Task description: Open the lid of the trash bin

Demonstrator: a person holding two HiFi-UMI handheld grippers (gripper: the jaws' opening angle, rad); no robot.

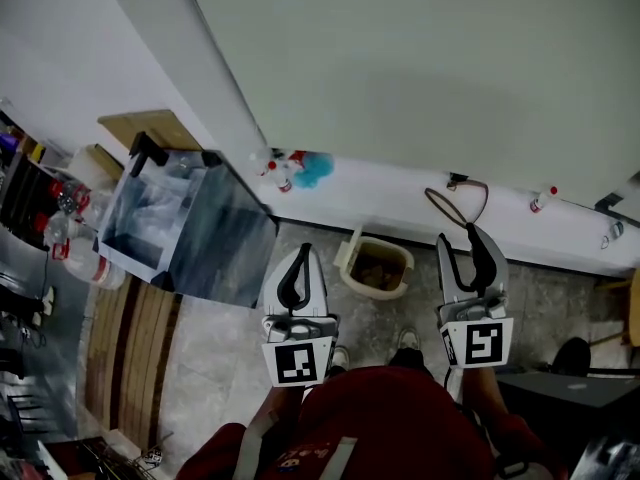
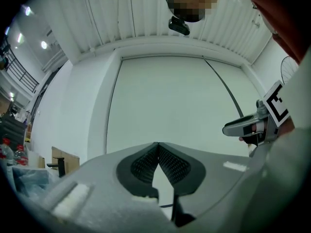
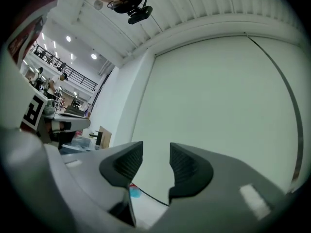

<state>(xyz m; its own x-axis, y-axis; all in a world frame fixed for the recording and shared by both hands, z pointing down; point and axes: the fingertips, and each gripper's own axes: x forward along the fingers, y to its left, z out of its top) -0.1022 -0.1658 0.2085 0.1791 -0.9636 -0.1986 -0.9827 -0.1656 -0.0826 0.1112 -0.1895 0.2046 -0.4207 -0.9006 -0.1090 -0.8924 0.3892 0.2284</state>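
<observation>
Left hand-held gripper (image 1: 303, 255): jaws closed tip to tip, nothing between them, pointing at the wall (image 1: 420, 58).
Right hand-held gripper (image 1: 462, 236): jaws apart, empty, beside the left one.
Trash bin (image 1: 345, 258): on the floor (image 1: 230, 368) at the wall's foot, between both grippers in the head view, top uncovered, brown contents showing.

Spray bottle (image 1: 276, 174) beside blue fluffy bundle (image 1: 314, 169), looped cable (image 1: 433, 204) nearby

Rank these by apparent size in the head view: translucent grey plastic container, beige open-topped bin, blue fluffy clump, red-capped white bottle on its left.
1. Translucent grey plastic container
2. Beige open-topped bin
3. Blue fluffy clump and red-capped white bottle: near alike, so left unranked.
</observation>
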